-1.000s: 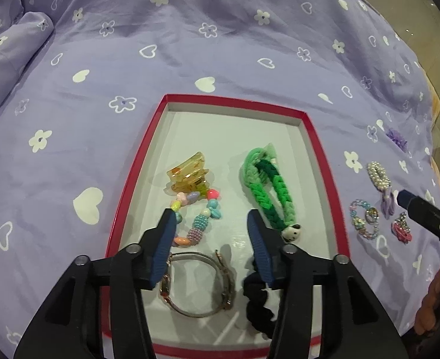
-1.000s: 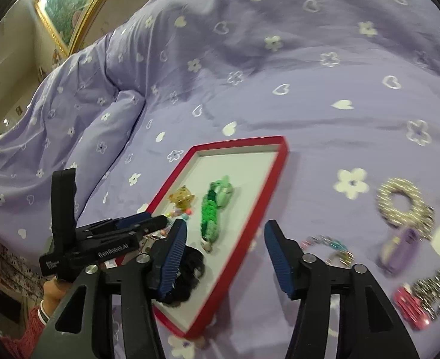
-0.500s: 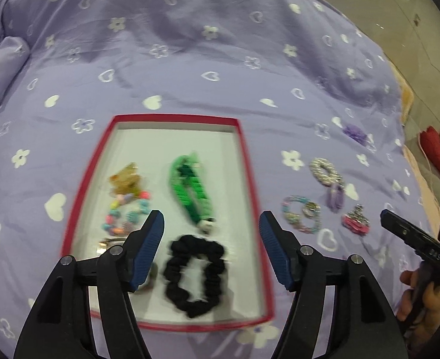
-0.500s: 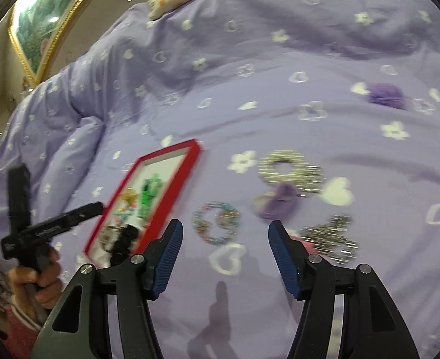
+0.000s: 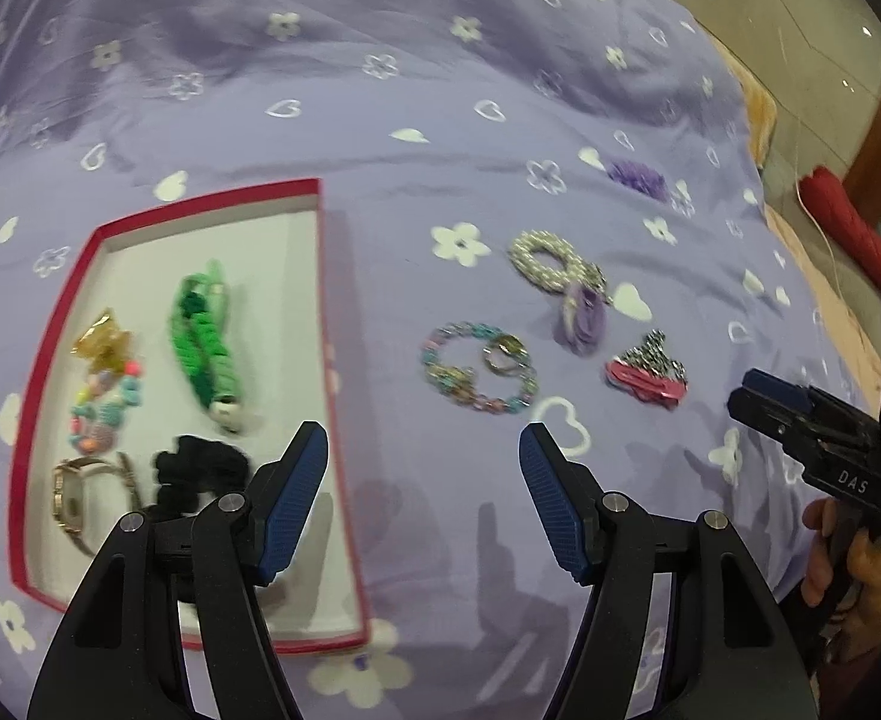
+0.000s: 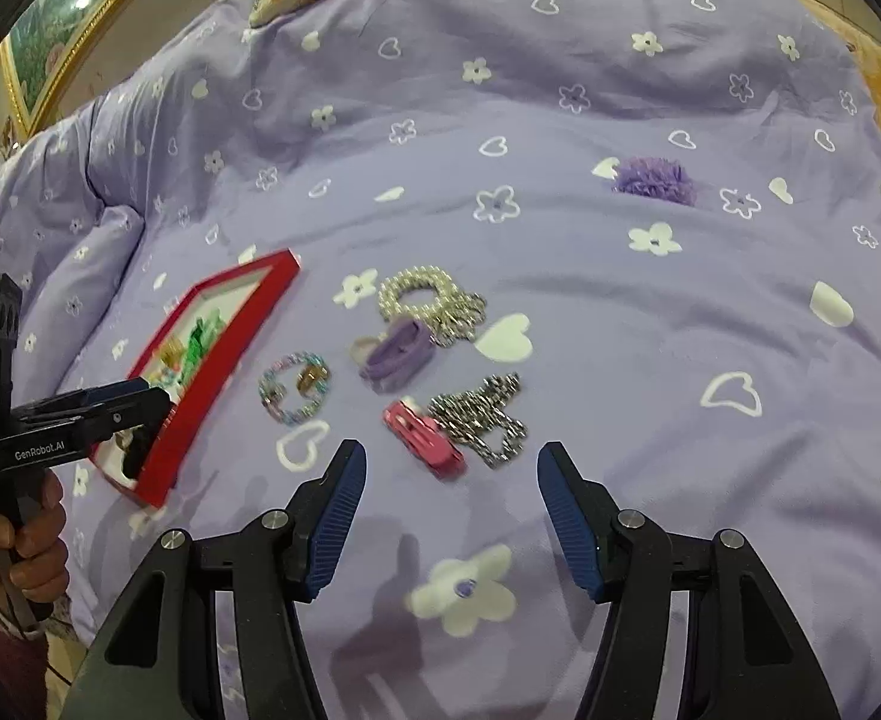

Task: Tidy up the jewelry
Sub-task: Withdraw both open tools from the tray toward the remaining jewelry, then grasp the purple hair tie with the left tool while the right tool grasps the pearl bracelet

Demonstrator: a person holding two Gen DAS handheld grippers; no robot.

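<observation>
The left tool (image 5: 422, 450) hangs over bare quilt just right of the red tray (image 5: 326, 324), its jaws spread with nothing between them; they have just been opening. The right tool (image 6: 449, 474) is likewise parted and empty, pointing down at the loose pieces on the bed (image 6: 620, 312).

Nearest its tips lie the pink clip (image 6: 425, 438) and the silver chain (image 6: 485, 414), touching each other. Beyond them sit the purple clip (image 6: 395, 354) against the pearl ring (image 6: 419, 294), and to the left the pastel bead bracelet (image 6: 293, 387). A purple scrunchie (image 6: 653, 180) lies well apart, farther up the quilt.

The tray already holds a green braided band (image 5: 206, 342), a black scrunchie (image 5: 194, 468), a watch (image 5: 74, 498) and a beaded piece (image 5: 104, 402).

The likely next pick is the pink clip. To do it well, straddle the clip across its narrow width, press lightly into the soft quilt, and keep the pads clear of the chain so it does not drag along.
</observation>
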